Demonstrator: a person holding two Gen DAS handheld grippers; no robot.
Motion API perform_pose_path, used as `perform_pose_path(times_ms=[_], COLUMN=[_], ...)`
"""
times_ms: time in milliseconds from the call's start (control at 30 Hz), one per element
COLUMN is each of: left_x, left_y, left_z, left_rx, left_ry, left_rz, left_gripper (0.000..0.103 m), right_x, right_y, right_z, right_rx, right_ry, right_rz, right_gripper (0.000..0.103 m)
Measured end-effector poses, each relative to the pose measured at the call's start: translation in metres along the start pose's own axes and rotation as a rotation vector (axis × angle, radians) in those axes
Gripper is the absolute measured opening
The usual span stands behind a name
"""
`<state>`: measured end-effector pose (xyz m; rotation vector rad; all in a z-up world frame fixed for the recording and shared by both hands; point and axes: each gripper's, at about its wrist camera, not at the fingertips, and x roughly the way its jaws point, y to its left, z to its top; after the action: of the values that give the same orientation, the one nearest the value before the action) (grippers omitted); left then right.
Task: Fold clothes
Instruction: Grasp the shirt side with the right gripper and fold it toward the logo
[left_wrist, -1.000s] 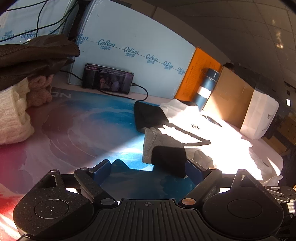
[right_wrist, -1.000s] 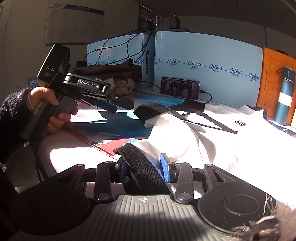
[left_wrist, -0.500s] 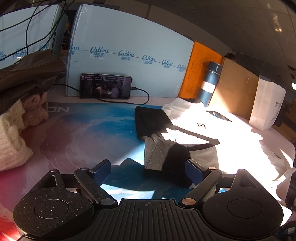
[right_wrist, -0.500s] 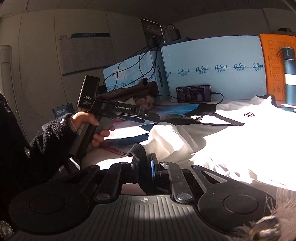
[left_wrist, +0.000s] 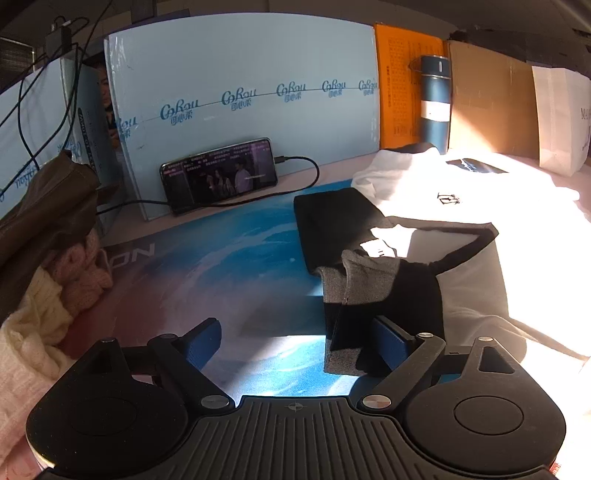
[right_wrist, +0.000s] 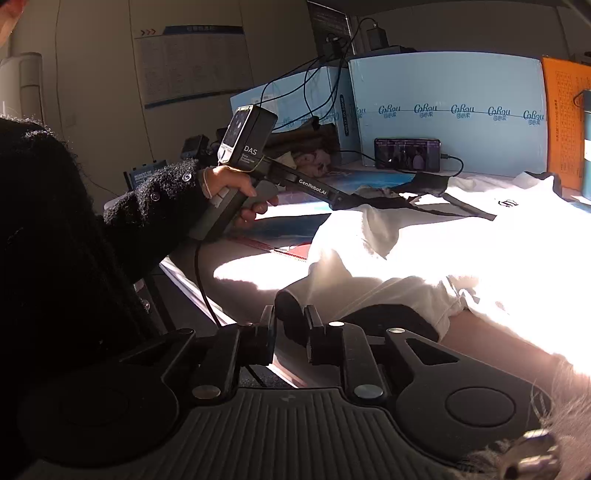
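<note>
the white sweatshirt (left_wrist: 461, 184) sprawls on the desk (left_wrist: 221, 266) beside the phone (left_wrist: 219, 175), soft and limp. left gripper (left_wrist: 295, 341) gapes wide by a dark cuff (left_wrist: 373, 284); right gripper (right_wrist: 290, 338) pinches another dark cuff (right_wrist: 291, 306), a good handle.

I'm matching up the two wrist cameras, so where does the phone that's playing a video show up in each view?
Left wrist view: the phone is left of centre in the upper half, leaning on the light blue box.
Right wrist view: the phone is right of centre in the upper half, leaning on that box.
Shared landmark: the box's row of printed logos.
</note>
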<state>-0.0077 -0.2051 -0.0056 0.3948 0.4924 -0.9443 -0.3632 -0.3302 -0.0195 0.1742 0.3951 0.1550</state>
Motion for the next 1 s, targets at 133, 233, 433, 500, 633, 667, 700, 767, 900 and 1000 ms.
perform_pose_path(times_ms=[133,233,433,500,633,667,700,767,900,1000], left_x=[-0.018,-0.035,-0.033,-0.024,-0.005,-0.002,0.0,0.004,0.008,0.008], left_y=[-0.004,-0.017,-0.07,-0.087,-0.107,-0.106,-0.103,-0.098,-0.09,-0.093], left_z=[0.007,0.014,0.029,0.032,0.025,0.022,0.019,0.016,0.016,0.015], left_rx=[-0.008,0.009,0.146,0.191,0.243,0.24,0.229,0.203,0.16,0.179], left_ry=[-0.096,-0.191,-0.224,-0.207,-0.157,-0.141,-0.125,-0.103,-0.086,-0.076], left_rz=[-0.019,-0.183,-0.437,-0.464,-0.503,-0.509,-0.513,-0.516,-0.509,-0.505], left_gripper=[0.091,0.093,0.1,0.1,0.1,0.1,0.1,0.1,0.1,0.1], right_x=[-0.039,-0.069,-0.099,-0.093,-0.078,-0.074,-0.074,-0.079,-0.085,-0.085], right_y=[-0.022,-0.038,-0.095,-0.106,-0.123,-0.121,-0.119,-0.116,-0.112,-0.108], right_z=[-0.006,-0.011,-0.025,-0.028,-0.031,-0.031,-0.034,-0.042,-0.056,-0.047], right_rx=[0.139,0.244,0.686,0.747,0.817,0.797,0.801,0.836,0.893,0.822], right_ry=[-0.2,-0.35,-0.505,-0.47,-0.386,-0.377,-0.386,-0.421,-0.452,-0.401], right_rz=[-0.203,-0.356,-0.873,-0.926,-1.023,-1.061,-1.081,-1.1,-1.123,-1.291], right_gripper=[0.057,0.076,0.084,0.081,0.067,0.06,0.03,0.004,0.006,0.02])
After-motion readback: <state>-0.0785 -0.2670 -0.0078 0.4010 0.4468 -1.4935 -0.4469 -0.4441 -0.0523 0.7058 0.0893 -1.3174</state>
